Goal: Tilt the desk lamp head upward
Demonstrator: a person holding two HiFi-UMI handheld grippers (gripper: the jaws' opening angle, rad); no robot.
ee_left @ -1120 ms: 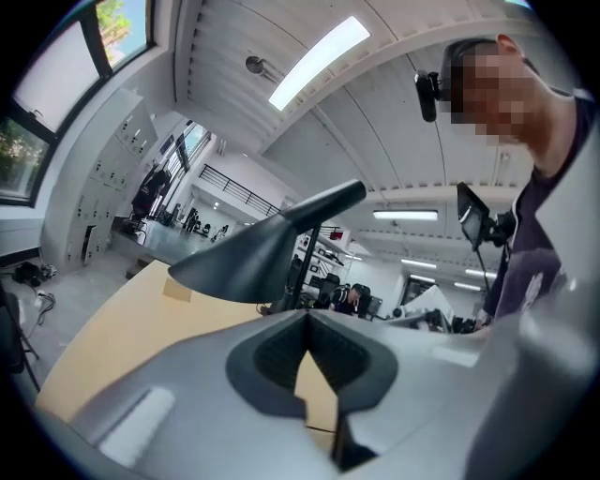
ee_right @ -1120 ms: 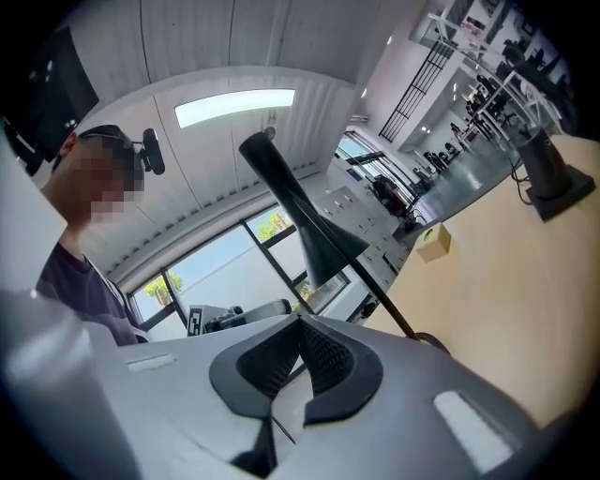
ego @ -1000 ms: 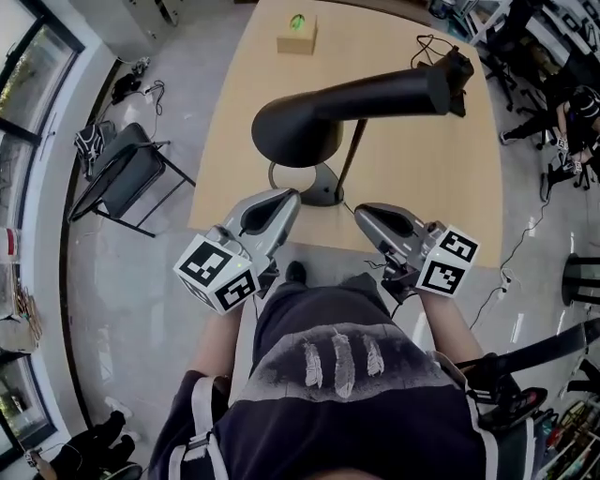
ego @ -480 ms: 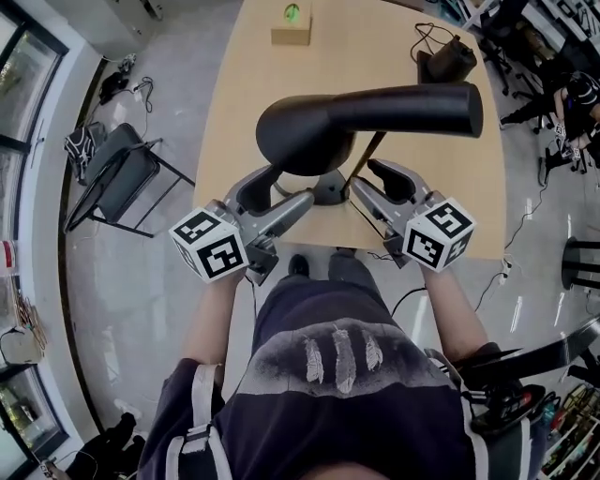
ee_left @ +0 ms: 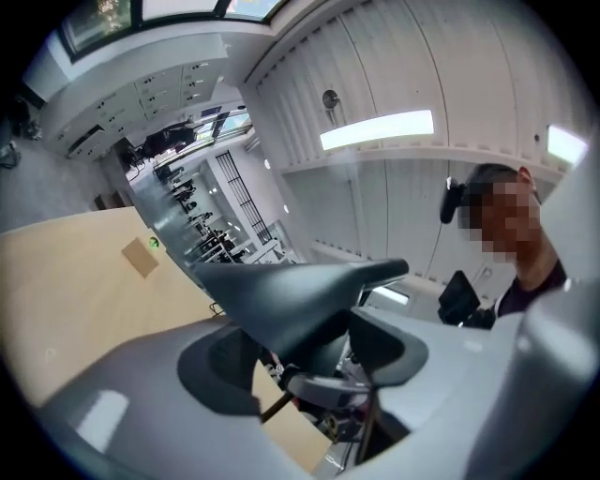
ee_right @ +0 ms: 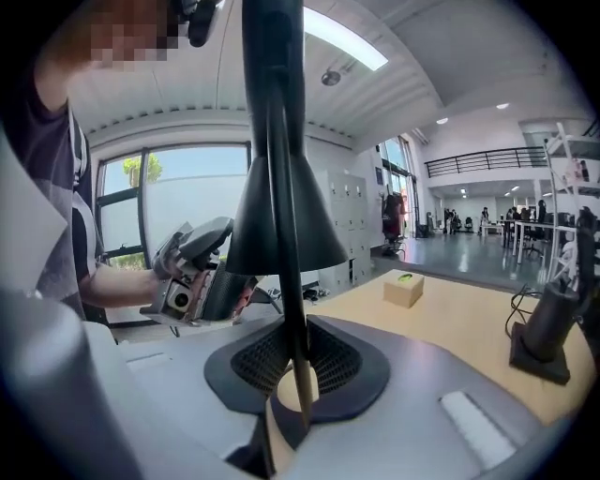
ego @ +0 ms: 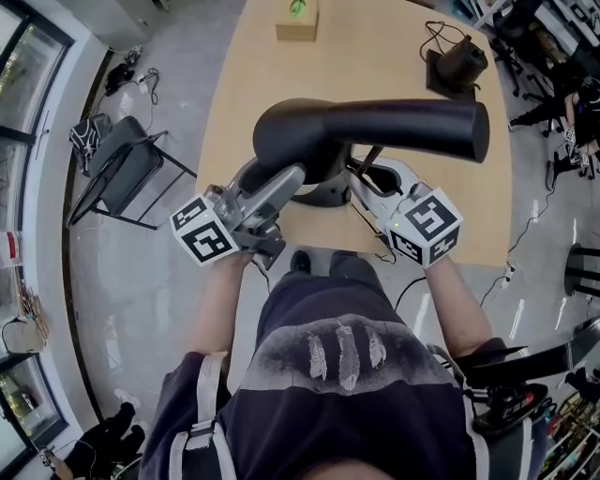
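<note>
The black desk lamp has a flared head (ego: 300, 131) on a thin stem (ego: 367, 157) over a round base (ego: 323, 195). My left gripper (ego: 272, 180) reaches under the head's near left side. In the left gripper view the head (ee_left: 300, 291) fills the space between the wide-spread jaws, which have just closed a little onto it. My right gripper (ego: 370, 178) sits right of the base. Its jaws have just been closing, and the stem (ee_right: 286, 309) runs down between the nearly joined pads (ee_right: 253, 366). The right gripper view also shows the left gripper (ee_right: 187, 262) at the head's (ee_right: 286, 216) rim.
The lamp stands near the front edge of a wooden table (ego: 431, 216). A small cardboard box (ego: 297, 21) lies at the far end, and a black device with a cable (ego: 459, 66) stands at the far right. A folding chair (ego: 127, 173) is left of the table.
Both grippers have moved forward from the table's front edge to the lamp. The left one now straddles the head, and the right one has opened and then closed round the stem.
</note>
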